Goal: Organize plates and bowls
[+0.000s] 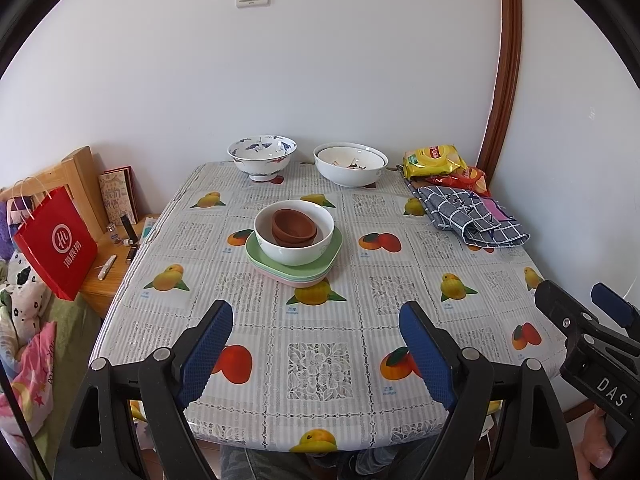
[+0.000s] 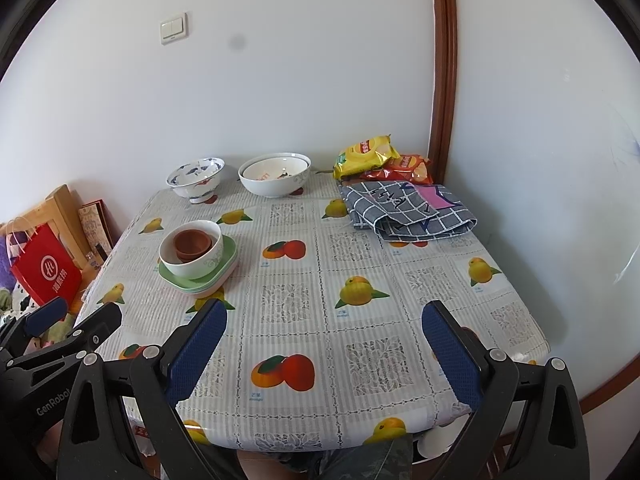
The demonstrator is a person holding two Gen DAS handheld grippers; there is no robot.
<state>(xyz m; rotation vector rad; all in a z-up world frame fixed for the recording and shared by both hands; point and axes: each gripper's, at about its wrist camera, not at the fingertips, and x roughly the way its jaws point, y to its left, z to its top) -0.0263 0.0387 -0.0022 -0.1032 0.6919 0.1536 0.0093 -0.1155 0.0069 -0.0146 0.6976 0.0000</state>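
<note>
A stack of plates (image 1: 334, 246), green on top, sits mid-table. On it stands a white bowl (image 1: 304, 254) holding small brown bowls (image 1: 292, 226). At the back by the wall are a blue-patterned footed bowl (image 1: 262, 156) and large white bowls (image 1: 350, 166) nested together. My left gripper (image 1: 316, 314) hovers open over the near table edge, nothing between its blue pads. My right gripper (image 2: 325, 314) is open and empty too, further right; it shows at the edge of the left wrist view (image 1: 580, 302). In the right wrist view the plates (image 2: 228, 258) and white bowl (image 2: 200, 264) lie ahead to the left.
Snack bags (image 1: 434, 158) and a folded checked cloth (image 1: 468, 216) fill the table's back right corner. A red paper bag (image 1: 56, 240) and small items on a wooden cabinet (image 1: 108, 276) stand left of the table. The wall runs behind it. A person's legs show under the near edge.
</note>
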